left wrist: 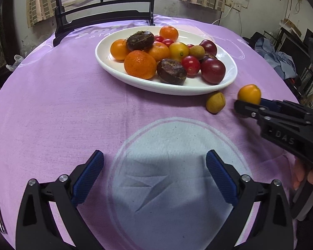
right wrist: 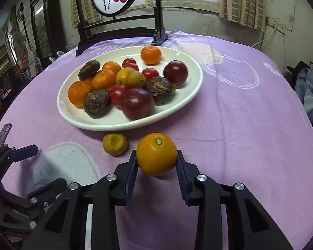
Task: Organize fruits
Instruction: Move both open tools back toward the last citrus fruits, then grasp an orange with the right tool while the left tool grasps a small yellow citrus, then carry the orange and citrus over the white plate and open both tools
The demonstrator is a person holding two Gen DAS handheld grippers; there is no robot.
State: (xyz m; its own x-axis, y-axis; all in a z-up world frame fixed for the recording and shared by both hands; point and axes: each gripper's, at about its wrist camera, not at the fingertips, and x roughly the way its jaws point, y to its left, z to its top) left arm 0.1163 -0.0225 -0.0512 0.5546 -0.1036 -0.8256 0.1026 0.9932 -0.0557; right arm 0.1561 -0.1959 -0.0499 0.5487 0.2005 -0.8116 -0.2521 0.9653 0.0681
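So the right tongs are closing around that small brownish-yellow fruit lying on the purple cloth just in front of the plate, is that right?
Not quite. The right tongs are around the orange fruit, as the right wrist view shows. The small brownish-yellow fruit lies untouched beside it on the purple cloth, in front of the plate.

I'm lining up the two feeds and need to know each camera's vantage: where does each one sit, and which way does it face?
Left wrist: on the left gripper, angled down over the purple tablecloth toward the white plate; its open fingers show below, the right gripper and a hand at right.
Right wrist: on the right gripper, facing the plate; its pads press on the yellow-orange fruit; the left gripper shows at lower left.
Shared: plate, that fruit, the small brownish fruit, the standing screen.
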